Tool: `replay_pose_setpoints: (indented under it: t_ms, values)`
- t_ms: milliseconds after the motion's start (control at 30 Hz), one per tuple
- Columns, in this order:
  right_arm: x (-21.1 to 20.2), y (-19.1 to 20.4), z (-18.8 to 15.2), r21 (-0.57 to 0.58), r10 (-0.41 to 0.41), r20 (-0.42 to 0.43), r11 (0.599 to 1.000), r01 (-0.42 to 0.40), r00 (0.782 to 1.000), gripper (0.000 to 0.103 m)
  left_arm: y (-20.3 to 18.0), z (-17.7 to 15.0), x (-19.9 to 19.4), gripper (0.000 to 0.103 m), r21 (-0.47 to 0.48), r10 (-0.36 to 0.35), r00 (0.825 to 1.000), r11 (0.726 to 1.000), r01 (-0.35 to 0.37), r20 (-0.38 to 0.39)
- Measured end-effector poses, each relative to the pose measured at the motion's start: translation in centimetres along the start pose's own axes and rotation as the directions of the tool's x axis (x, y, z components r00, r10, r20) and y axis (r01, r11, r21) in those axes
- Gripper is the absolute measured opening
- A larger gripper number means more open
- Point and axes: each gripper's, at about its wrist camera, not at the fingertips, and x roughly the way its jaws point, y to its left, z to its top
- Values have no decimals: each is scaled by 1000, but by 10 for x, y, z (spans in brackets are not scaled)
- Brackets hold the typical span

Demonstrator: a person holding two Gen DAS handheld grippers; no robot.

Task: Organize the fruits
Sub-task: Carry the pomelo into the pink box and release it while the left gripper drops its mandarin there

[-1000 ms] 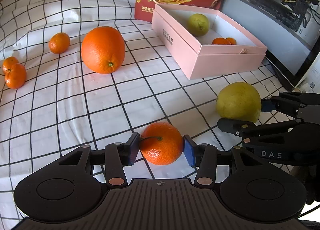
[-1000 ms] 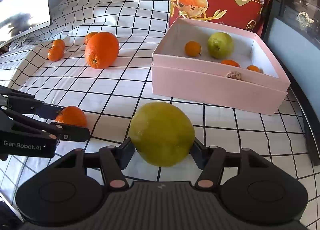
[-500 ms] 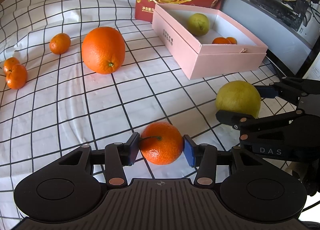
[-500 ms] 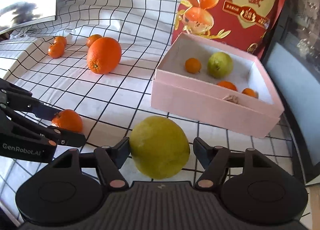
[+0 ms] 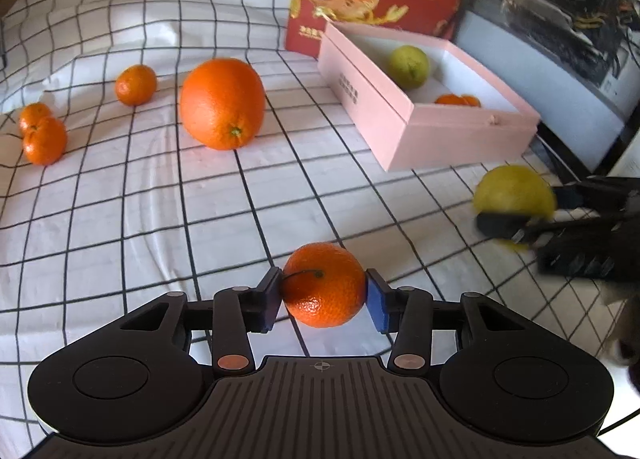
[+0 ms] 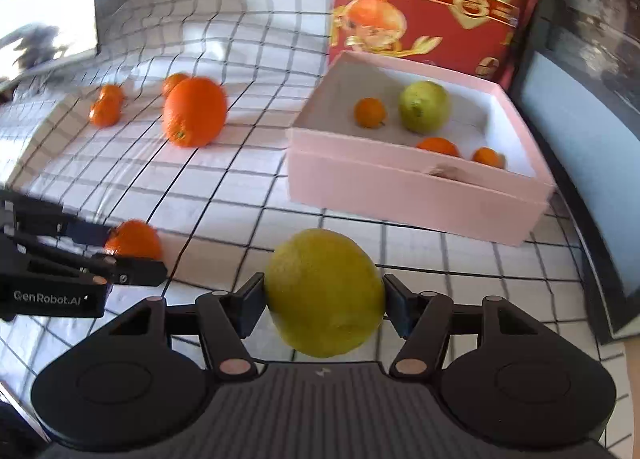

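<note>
Claw work first: my right claw (image 6: pixel 324 299) is closing on the yellow-green citrus (image 6: pixel 325 291), pads now touching both its sides where half a second ago a gap showed, and my left claw (image 5: pixel 322 295) is closing on the mandarin (image 5: pixel 323 284), pads against it. Both fruits sit low over the checked tabletop (image 5: pixel 120 219), near the pink box (image 6: pixel 400 191), so I judge both grasps nearly ready to carry there.

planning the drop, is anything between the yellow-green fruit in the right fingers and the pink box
Nothing visible: only bare checked cloth lies between the yellow-green fruit and the pink box, though its near wall must be cleared.
</note>
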Motion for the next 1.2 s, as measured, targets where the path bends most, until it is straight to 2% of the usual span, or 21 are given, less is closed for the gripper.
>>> replay_pose_setpoints:
  t_ms: [100,167,267,300,367,433,467,500,567,600,633,733,933,1067,1200]
  values:
    - [-16,-19,16,59,1,44,998,-3,999,62,-10,31,-12,49,8,-61,993,998,60,101]
    - [-32,-33,40,71,-7,105,997,0,994,62,-24,67,-17,49,45,-101,982,994,96,157]
    - [-46,-54,87,72,-42,176,997,29,983,62,-50,123,-18,49,114,-128,965,988,104,227]
    - [-49,-59,99,71,-52,192,997,39,980,62,-58,142,-16,49,141,-138,963,984,107,231]
    - [-53,-71,126,59,-72,220,996,60,973,62,-73,171,-5,49,157,-161,969,979,132,190]
    - [-52,-85,150,58,-88,219,995,77,972,62,-84,187,14,49,111,-161,976,983,145,148]
    - [-49,-91,159,59,-89,213,995,78,973,62,-91,191,32,49,92,-149,984,986,140,103]
    - [-45,-97,166,62,-87,203,995,75,975,62,-97,191,49,50,86,-149,987,986,144,53]
    - [-32,-107,175,79,-86,174,994,74,981,62,-104,181,79,50,87,-190,981,977,193,-49]
    - [-25,-111,175,88,-87,157,993,74,984,62,-106,174,88,50,87,-207,976,973,212,-62]
    - [-21,-115,175,96,-86,143,993,73,986,62,-106,169,89,48,92,-204,978,974,207,-44]
    - [-1,-122,165,113,-73,108,992,60,992,62,-97,161,76,47,100,-198,980,976,193,37]
    - [44,-111,144,106,-8,1,994,8,1000,62,-45,129,22,47,-37,-136,979,989,144,155]
    - [82,-88,141,95,39,-70,995,-32,997,62,-5,95,-4,47,-157,-65,987,984,88,148]
    - [109,-62,141,20,-1,-110,1000,3,994,62,34,68,-26,47,-240,13,992,971,17,126]
